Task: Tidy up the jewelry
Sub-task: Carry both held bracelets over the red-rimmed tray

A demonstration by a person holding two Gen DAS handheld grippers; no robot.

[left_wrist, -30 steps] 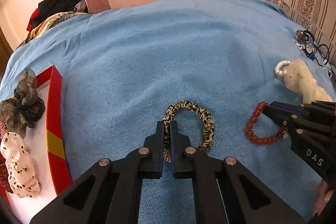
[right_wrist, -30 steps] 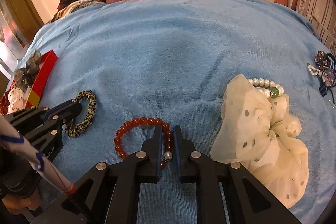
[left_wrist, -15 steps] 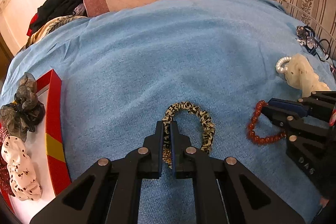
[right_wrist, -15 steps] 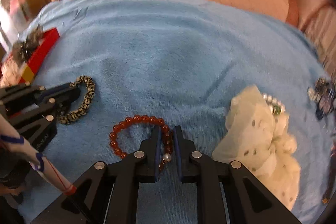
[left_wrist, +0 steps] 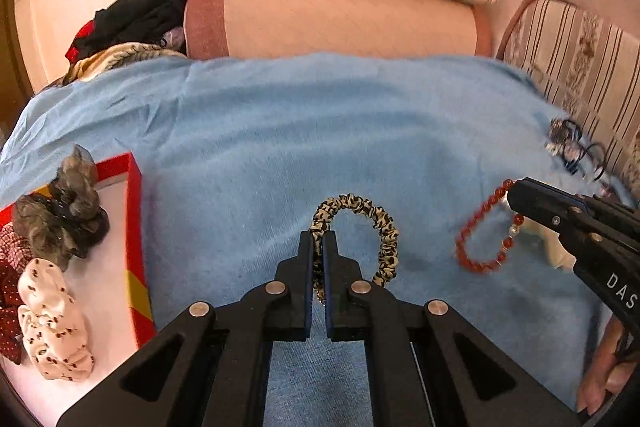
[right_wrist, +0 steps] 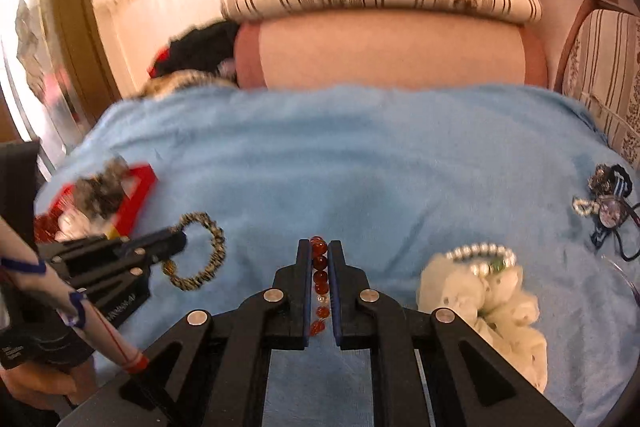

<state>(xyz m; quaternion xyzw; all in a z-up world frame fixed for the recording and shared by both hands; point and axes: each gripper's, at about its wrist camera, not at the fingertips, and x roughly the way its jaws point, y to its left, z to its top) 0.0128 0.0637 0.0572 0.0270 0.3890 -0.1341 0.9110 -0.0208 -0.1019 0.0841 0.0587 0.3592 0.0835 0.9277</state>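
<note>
Item 1: left gripper [left_wrist: 319,241] is pinching the leopard scrunchie [left_wrist: 378,227], hanging clear of the blue blanket [left_wrist: 320,131].
Item 2: right gripper [right_wrist: 319,251] is pinching the red bead bracelet [right_wrist: 320,275].
Step in hand: carrying.
Next, likely: releasing both into the red tray [left_wrist: 136,227] at the blanket's left edge.

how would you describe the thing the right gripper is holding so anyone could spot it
On the blue blanket, right of the red box, the right gripper pinches a red bead bracelet. Unlike the leopard-print scrunchie beside it, it is glossy round beads.

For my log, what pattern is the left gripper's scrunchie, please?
Leopard print scrunchie, clearest in the left wrist view.
</note>
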